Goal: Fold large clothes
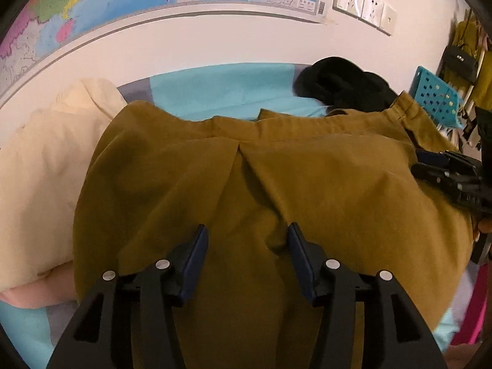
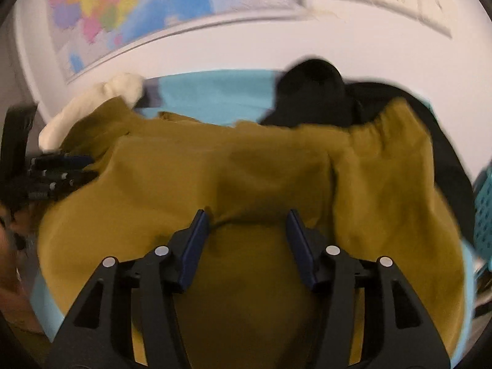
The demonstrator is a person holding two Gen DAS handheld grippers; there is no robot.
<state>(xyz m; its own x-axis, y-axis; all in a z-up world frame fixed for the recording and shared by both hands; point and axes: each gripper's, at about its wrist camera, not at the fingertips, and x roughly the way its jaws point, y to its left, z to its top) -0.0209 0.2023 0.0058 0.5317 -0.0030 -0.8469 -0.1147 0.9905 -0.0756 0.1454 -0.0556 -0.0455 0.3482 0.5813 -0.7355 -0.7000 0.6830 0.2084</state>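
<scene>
Left fingers (image 1: 247, 240) and right fingers (image 2: 247, 226) both part open, nothing gripped, hovering over the mustard garment (image 1: 307, 178). It lies spread across the bed (image 1: 221, 89), far hem overlapping the black clothing (image 1: 338, 86) near the wall edge. Risk: the next pinch grabs one layer only, or drags the black piece along, skewing the fold.

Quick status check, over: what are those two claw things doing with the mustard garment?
Left gripper and right gripper: jaws open, holding nothing. Mustard garment spread flat. Black clothing touching its far edge.
</scene>
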